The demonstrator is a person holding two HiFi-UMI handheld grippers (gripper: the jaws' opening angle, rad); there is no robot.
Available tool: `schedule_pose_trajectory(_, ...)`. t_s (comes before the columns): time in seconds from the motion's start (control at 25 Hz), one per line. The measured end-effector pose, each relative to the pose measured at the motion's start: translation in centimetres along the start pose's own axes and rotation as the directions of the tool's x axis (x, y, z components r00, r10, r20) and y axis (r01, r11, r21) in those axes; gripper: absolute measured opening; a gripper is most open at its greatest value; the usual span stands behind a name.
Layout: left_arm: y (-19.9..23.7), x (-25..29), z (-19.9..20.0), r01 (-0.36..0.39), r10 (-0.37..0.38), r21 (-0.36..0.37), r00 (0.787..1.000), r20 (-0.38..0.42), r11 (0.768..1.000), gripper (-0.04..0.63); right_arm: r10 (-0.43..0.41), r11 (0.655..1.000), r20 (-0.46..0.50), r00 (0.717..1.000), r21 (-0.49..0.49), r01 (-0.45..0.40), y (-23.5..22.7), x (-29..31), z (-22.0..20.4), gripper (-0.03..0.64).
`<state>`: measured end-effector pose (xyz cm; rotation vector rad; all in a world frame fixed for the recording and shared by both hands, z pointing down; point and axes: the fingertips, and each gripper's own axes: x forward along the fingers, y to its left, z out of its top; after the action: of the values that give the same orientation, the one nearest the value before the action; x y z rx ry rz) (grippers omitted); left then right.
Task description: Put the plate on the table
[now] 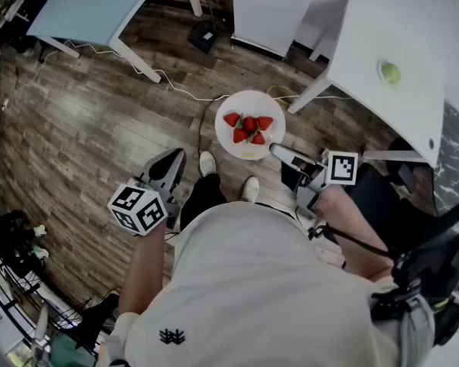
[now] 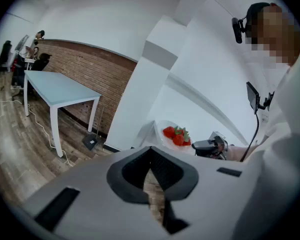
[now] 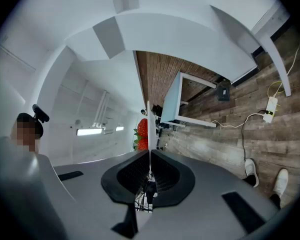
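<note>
A round white plate (image 1: 249, 148) carrying several red strawberries (image 1: 249, 126) hangs in the air above the wooden floor, in front of the person. My right gripper (image 1: 276, 151) is shut on the plate's right rim. In the right gripper view the plate (image 3: 149, 126) shows edge-on as a thin white line between the jaws, with strawberries (image 3: 142, 134) beside it. My left gripper (image 1: 170, 162) is held lower left of the plate, apart from it, its jaws together on nothing. The left gripper view shows the plate (image 2: 161, 135) and the right gripper (image 2: 210, 145) ahead.
A white table (image 1: 398, 37) stands to the right with a green object (image 1: 389, 73) on it. A light blue table (image 1: 92, 6) is at the far left. Cables and a black box (image 1: 205, 37) lie on the floor. The person's shoes (image 1: 207, 163) are below the plate.
</note>
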<state>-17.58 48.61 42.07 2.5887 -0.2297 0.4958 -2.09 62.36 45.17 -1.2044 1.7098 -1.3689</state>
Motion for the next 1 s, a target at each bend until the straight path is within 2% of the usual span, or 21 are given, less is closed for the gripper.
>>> schedule_pose_trajectory(0.16, 0.2, -1.5, -0.2, -0.003, 0.003, 0.016, 1.000, -0.005, 1.000, 0.002, 0.015, 1.000, -0.018, 1.000, 0.017, -0.015, 0.8, 1.8, -1.1, 0.017)
schedule_pose_trajectory(0.28, 0.1, -2.3, -0.4, -0.013, 0.013, 0.017, 1.000, -0.005, 1.000, 0.002, 0.027, 0.999, -0.045, 0.999, -0.016, -0.028, 1.0, 2.6, -1.1, 0.017)
schedule_pose_trajectory(0.48, 4.7, -4.4, 1.4, -0.018, 0.017, 0.012, 1.000, 0.018, 1.000, 0.002, 0.003, 1.000, -0.084, 0.996, -0.021, -0.005, 2.4, 8.5, -1.4, 0.017)
schedule_pose_trajectory(0.64, 6.1, -4.2, 2.6, 0.000, -0.001, 0.023, 1.000, 0.028, 1.000, 0.002, -0.012, 1.000, -0.096, 0.995, -0.021, 0.010, 2.5, 10.9, -0.7, 0.017)
schedule_pose_trajectory(1.0, 11.2, -3.5, 4.9, 0.014, -0.011, 0.103, 1.000, -0.027, 0.995, 0.002, -0.029, 0.999, -0.095, 0.995, -0.024, 0.027, 2.3, 17.8, 1.2, 0.017)
